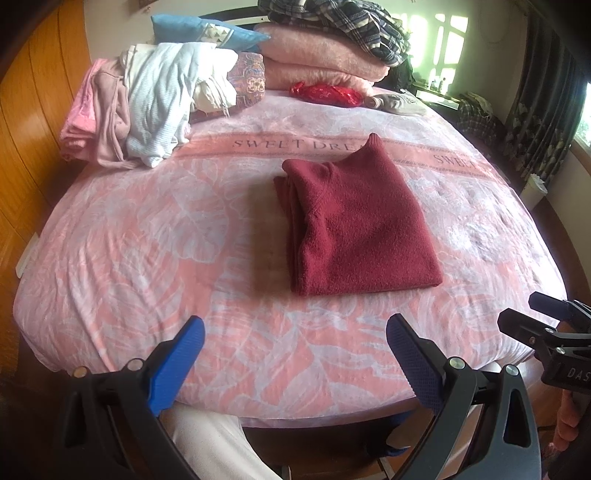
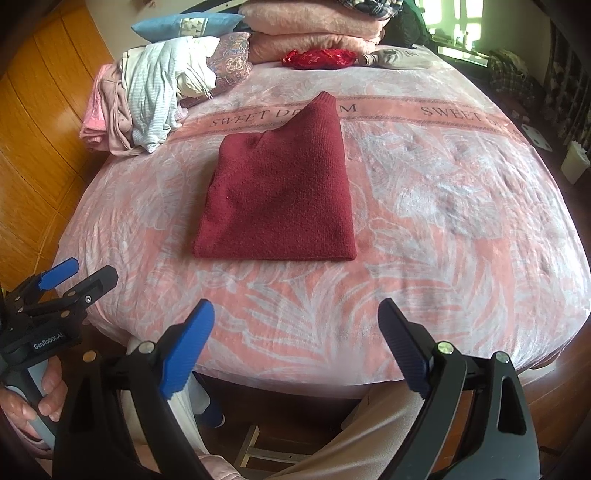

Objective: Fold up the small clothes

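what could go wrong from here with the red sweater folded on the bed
1. The maroon sweater has a ribbed sleeve end poking out at its far edge, so lifting it may undo the fold.
2. The loose clothes pile sits at the bed's far left edge and might slide off.
3. Both the left gripper and right gripper are open and empty; a one-sided grab could drag layers apart.

**Count of things on the bed**

1 folded red sweater (image 2: 275, 195). 2 grippers: left gripper (image 1: 295, 350), right gripper (image 2: 295, 332). 1 blue pillow (image 2: 184, 26). 2 stacked pink blankets (image 2: 314, 27). 1 red pouch (image 2: 319, 58). 1 heap of unfolded clothes (image 2: 147, 96).
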A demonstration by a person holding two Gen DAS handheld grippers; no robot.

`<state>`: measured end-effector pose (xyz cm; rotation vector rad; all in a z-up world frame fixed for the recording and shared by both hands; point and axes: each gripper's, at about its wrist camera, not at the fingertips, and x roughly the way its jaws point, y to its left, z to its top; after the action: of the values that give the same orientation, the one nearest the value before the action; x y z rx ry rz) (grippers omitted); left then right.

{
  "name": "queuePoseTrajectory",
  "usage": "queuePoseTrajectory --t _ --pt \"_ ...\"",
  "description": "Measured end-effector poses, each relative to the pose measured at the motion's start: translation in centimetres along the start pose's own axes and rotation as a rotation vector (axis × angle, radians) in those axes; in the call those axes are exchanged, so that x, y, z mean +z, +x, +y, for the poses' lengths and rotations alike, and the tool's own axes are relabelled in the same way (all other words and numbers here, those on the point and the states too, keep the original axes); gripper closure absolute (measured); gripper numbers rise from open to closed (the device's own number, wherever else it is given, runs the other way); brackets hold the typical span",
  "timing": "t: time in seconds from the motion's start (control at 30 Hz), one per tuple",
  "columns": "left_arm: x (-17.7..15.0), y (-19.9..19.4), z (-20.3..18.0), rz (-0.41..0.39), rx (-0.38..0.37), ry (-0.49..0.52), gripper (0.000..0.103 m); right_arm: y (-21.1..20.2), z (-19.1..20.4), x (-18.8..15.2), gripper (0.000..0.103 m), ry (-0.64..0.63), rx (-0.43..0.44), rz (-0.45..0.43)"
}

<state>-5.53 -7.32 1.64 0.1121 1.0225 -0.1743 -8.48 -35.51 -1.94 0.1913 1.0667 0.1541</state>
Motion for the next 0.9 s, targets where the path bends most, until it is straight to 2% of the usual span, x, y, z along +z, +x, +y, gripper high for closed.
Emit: queuePoseTrajectory --t 0.9 --pt "-0.20 0.89 -0.31 0.023 0.003 0.011 0.004 0.68 0.31 -0.18 0.013 -0.009 0.008 0.015"
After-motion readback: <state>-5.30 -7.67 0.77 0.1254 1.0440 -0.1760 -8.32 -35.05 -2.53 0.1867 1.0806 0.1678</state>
